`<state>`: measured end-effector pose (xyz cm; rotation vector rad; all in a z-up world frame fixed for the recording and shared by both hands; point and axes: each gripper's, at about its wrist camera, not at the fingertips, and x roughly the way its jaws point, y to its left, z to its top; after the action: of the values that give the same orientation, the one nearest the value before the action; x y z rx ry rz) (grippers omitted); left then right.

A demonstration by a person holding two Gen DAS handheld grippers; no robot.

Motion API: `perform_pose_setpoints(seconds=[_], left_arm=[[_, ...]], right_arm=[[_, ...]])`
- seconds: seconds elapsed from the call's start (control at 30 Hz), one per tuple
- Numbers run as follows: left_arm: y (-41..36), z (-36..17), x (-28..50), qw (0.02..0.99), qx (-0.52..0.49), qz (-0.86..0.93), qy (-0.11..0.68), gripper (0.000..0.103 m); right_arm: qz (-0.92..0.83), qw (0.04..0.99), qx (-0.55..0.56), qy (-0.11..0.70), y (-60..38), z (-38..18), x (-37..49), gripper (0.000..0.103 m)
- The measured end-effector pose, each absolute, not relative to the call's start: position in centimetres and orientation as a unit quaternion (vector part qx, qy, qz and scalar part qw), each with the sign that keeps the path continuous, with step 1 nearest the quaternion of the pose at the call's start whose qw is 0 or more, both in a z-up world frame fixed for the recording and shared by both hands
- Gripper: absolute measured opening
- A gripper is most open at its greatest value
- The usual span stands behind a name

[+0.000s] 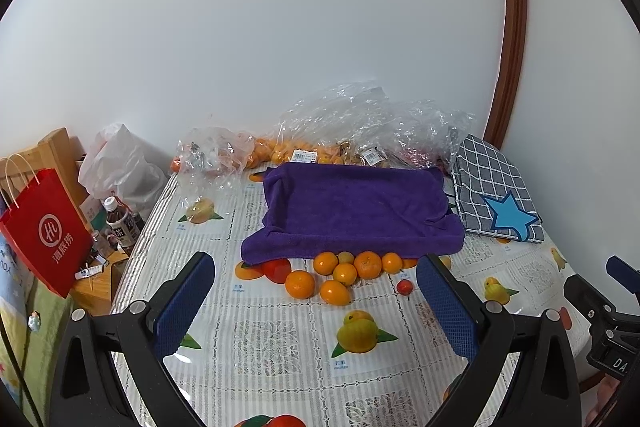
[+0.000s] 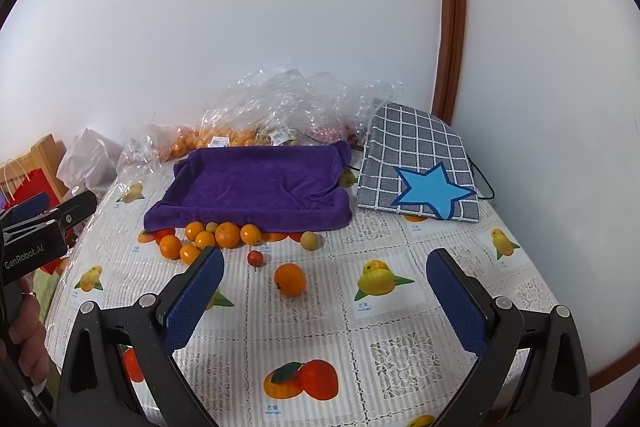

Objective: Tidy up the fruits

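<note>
- Two views are noted, left wrist first. The left gripper (image 1: 316, 303) is seen released, jaws spread wide and nothing between them, held above the fruit-print tablecloth (image 1: 276, 343).
- A cluster of oranges (image 1: 344, 273) is seen lying loose on the cloth just before the front edge of the purple towel tray (image 1: 352, 211); a small red fruit (image 1: 405, 287) lies just to their right.
- No fruit is seen inside the tray. Clear plastic bags (image 1: 360, 123) holding more orange fruit are bunched against the wall behind it; a checked cloth with a blue star (image 1: 496, 199) lies to the right.
- Right wrist view: the right gripper (image 2: 324, 287) is likewise released and empty. A single orange (image 2: 291, 279) sits apart from the cluster (image 2: 216, 237), near the gap between the jaws; the red fruit (image 2: 255, 258) and a pale yellowish fruit (image 2: 309, 240) lie between it and the tray (image 2: 256, 187).
- The left gripper (image 2: 44, 223) is visible at the left edge of this view, beside the table.
- Progress is judged as barely begun: every loose fruit remains outside the tray, and the bagged fruit is untouched. The lone orange is judged the likeliest first pick for the right gripper.
</note>
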<state>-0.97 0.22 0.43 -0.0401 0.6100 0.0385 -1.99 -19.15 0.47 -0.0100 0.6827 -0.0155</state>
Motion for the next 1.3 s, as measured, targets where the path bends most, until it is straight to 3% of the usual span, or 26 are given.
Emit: perform_pose_setpoints(seconds=[1.3], left_arm=[[0.58, 0.36, -1.01, 0.954, -0.021, 0.019, 0.299, 0.102]], right_arm=[[0.001, 0.945, -0.010, 0.328, -18.33, 0.66, -2.53, 0.101]])
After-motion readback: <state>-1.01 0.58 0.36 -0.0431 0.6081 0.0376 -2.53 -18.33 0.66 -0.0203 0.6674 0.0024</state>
